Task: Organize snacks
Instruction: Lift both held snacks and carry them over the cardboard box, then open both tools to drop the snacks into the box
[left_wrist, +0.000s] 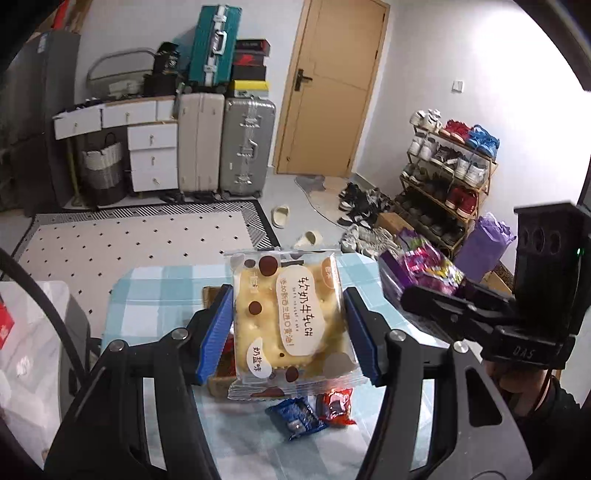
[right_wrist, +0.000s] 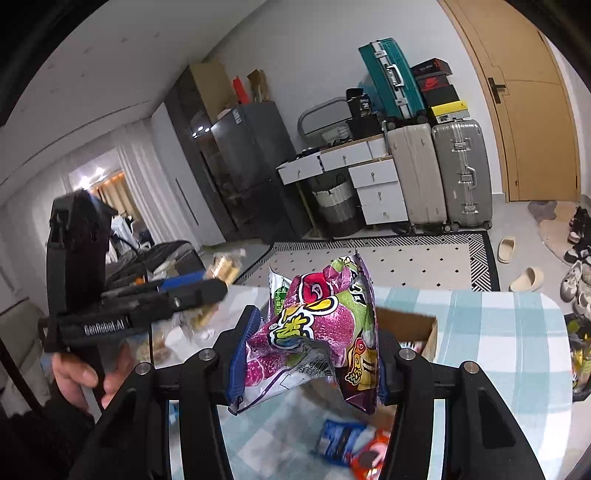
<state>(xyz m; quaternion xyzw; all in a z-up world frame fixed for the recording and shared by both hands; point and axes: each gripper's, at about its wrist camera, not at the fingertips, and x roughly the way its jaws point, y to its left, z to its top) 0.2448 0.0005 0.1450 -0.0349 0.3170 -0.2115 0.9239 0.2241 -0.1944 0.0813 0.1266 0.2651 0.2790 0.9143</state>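
Observation:
My left gripper (left_wrist: 289, 328) is shut on a yellow cracker packet (left_wrist: 291, 325) and holds it above a cardboard box (left_wrist: 218, 384) on the checked table (left_wrist: 155, 295). My right gripper (right_wrist: 308, 356) is shut on a crumpled purple snack bag (right_wrist: 317, 332), held above the table near the box (right_wrist: 410, 328). The purple bag also shows in the left wrist view (left_wrist: 424, 269), to the right of the cracker packet. A blue packet (left_wrist: 295, 417) and a red packet (left_wrist: 336, 406) lie on the table below the left gripper; both show blurred in the right wrist view (right_wrist: 347, 443).
The table's far edge drops to a dotted rug (left_wrist: 129, 240). Suitcases (left_wrist: 225, 144), white drawers (left_wrist: 151, 155) and a door (left_wrist: 332, 85) stand at the back. A shoe rack (left_wrist: 447, 177) and loose shoes lie to the right. More snack packs (right_wrist: 225, 266) lie off the table's left side.

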